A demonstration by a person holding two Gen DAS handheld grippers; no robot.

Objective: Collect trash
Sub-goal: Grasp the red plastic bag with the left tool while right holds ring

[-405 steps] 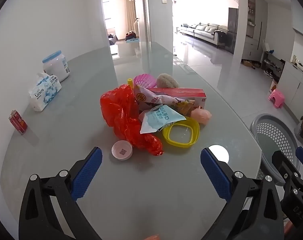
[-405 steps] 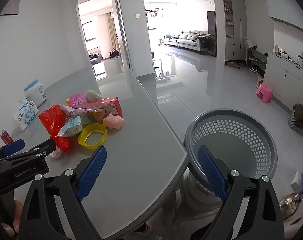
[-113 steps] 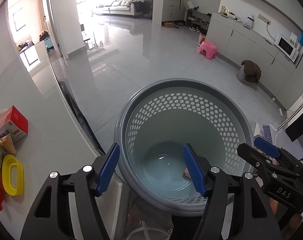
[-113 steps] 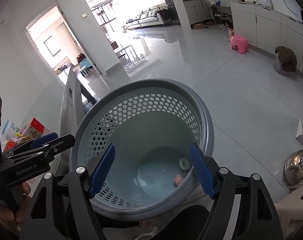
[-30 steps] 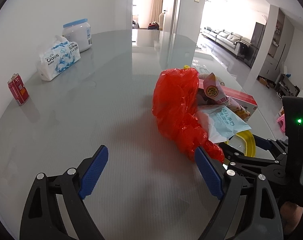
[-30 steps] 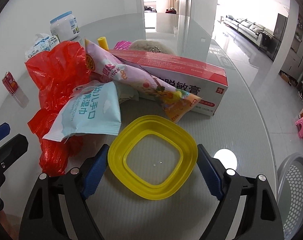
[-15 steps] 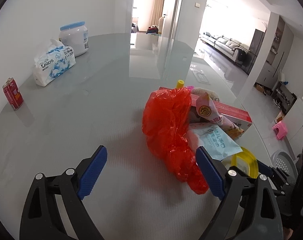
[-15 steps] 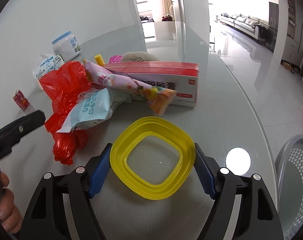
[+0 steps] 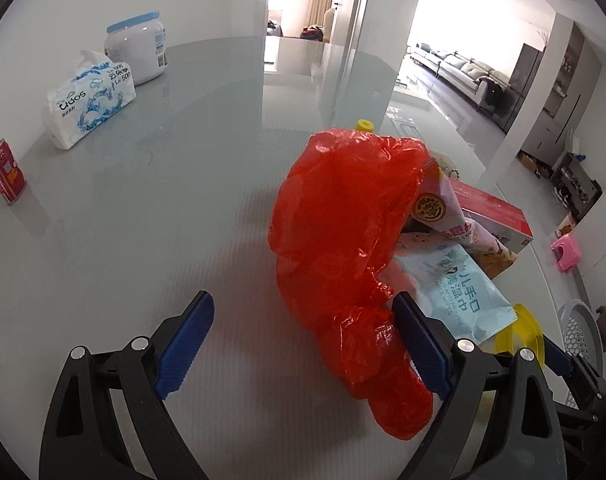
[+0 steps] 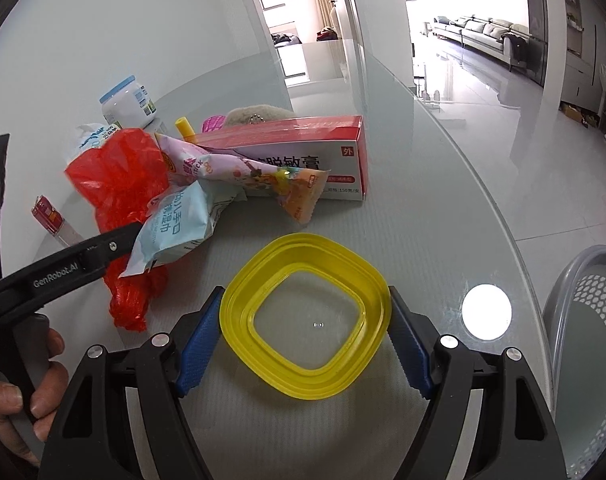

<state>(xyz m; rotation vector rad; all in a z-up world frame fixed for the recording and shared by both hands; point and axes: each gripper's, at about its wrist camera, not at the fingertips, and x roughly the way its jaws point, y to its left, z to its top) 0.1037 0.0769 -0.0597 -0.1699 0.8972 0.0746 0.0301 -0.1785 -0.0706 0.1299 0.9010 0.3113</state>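
Grey glass tabletop point(image 9: 151, 208) is carrying one pile of trash, with a bright living room lying beyond it. Only the right wrist view is showing the whole square yellow plastic ring point(image 10: 305, 316): it is lying flat between the blue pads of the right tool point(image 10: 303, 340), which is closed on it, both pads touching its edges. That view is also catching a hand point(image 10: 21, 396) at 8 o'clock and one grey perforated basket point(image 10: 583, 344) at 3 o'clock. Only the left wrist view is showing the left tool point(image 9: 303, 344) standing wide and released, its right pad resting against the one crumpled red plastic bag point(image 9: 343, 232), nothing clamped. Both views are showing one red-and-white carton point(image 10: 303, 160), one pale blue wipes pack point(image 10: 175, 228), one pink snack wrapper point(image 10: 255, 176), one red can point(image 9: 5, 176), one white tissue pack point(image 9: 91, 100) and one white jar point(image 9: 137, 52).
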